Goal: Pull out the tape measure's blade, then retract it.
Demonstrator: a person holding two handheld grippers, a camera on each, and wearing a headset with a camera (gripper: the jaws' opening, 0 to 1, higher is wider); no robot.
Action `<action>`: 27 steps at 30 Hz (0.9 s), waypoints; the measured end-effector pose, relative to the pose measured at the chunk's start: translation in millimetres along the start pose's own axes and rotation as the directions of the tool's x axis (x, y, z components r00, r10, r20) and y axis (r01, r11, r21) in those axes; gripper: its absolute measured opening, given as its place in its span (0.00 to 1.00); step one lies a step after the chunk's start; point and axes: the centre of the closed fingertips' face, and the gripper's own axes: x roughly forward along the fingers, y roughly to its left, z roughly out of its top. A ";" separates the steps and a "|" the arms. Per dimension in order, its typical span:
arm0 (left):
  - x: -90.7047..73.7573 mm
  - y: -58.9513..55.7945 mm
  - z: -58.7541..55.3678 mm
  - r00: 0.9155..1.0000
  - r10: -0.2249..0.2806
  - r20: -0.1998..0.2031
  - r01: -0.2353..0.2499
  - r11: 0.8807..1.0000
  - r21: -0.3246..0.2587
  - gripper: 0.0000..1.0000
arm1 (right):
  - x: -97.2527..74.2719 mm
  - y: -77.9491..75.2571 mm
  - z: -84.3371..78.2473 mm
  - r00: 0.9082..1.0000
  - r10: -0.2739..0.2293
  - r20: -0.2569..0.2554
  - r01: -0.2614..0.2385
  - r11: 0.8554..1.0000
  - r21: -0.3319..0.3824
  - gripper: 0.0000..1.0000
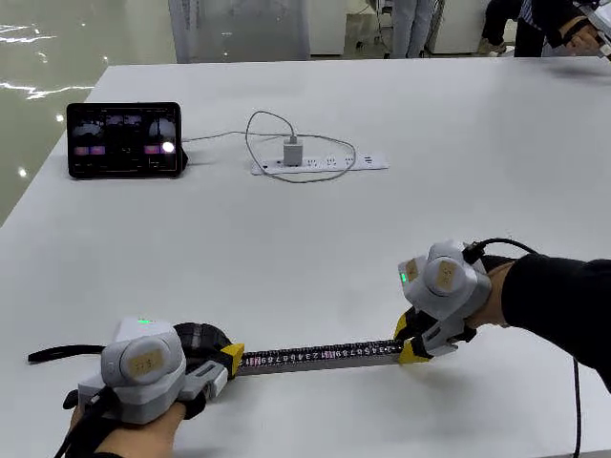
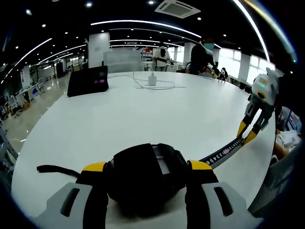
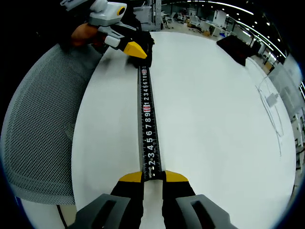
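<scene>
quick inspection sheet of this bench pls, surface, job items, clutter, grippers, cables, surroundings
surface: white table, bare in the middle.
job's things: black tape measure case on the table, blade pulled out flat along the near edge; black strap trailing behind the case.
clutter: tablet with lit screen, power strip with white charger, at the far side.
grippers: left hand-held gripper shut on the case; right hand-held gripper shut on the blade's end.
cables: white cable looped by the power strip; black cable off the right hand-held gripper.
surroundings: people standing beyond the table; glossy floor.
</scene>
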 end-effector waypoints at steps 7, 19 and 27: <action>0.8 0.7 0.3 1.000 -0.001 0.006 0.001 1.000 0.004 0.61 | -0.1 0.5 0.8 1.000 -0.011 0.003 0.011 1.000 -0.001 0.10; 1.2 1.1 0.7 1.000 -0.009 0.006 0.009 1.000 0.012 0.61 | 1.1 2.3 4.8 1.000 -0.005 -0.005 0.005 0.998 -0.062 0.11; 1.5 1.1 0.8 1.000 -0.010 0.005 0.010 1.000 0.009 0.62 | 2.4 2.2 8.0 1.000 0.006 -0.007 -0.006 0.998 -0.066 0.11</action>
